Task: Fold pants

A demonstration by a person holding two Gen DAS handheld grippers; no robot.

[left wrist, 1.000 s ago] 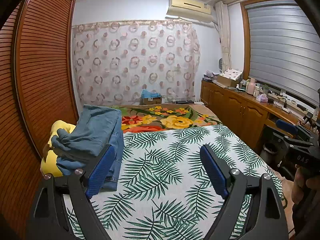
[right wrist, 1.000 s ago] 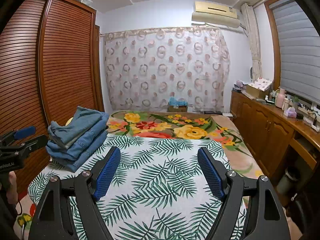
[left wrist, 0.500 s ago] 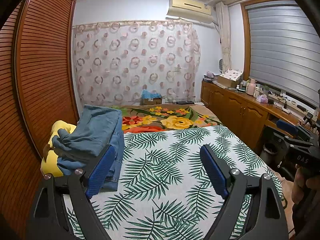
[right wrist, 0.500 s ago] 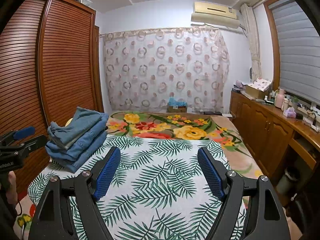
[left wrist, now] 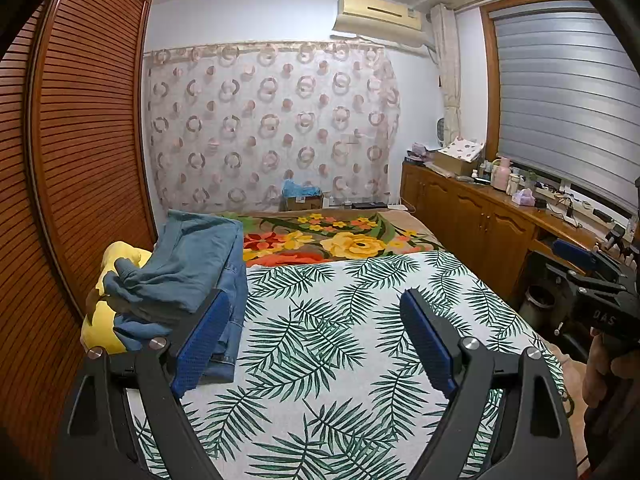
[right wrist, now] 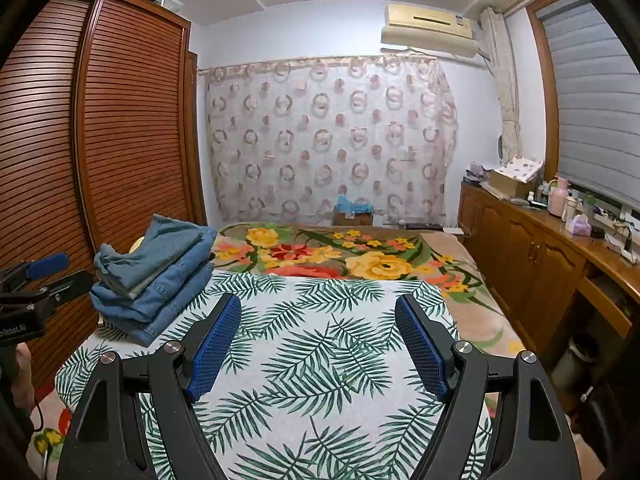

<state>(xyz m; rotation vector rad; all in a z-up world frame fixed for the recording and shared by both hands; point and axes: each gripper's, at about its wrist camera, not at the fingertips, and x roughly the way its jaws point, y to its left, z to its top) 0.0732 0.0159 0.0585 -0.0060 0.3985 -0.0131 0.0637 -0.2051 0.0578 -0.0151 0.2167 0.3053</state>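
Observation:
A stack of folded blue jeans rests at the left side of the bed, on the palm-leaf sheet. The top pair is lighter blue and a little rumpled. My left gripper hovers open over the sheet, its left finger just in front of the stack, with nothing between the blue pads. My right gripper is also open and empty above the sheet, to the right of the stack. Each gripper shows at the edge of the other's view: the right gripper and the left gripper.
A yellow pillow lies under the stack's left edge. A slatted wooden wardrobe lines the left side. A floral blanket covers the far bed. Wooden cabinets with bottles run along the right. A bin stands by them.

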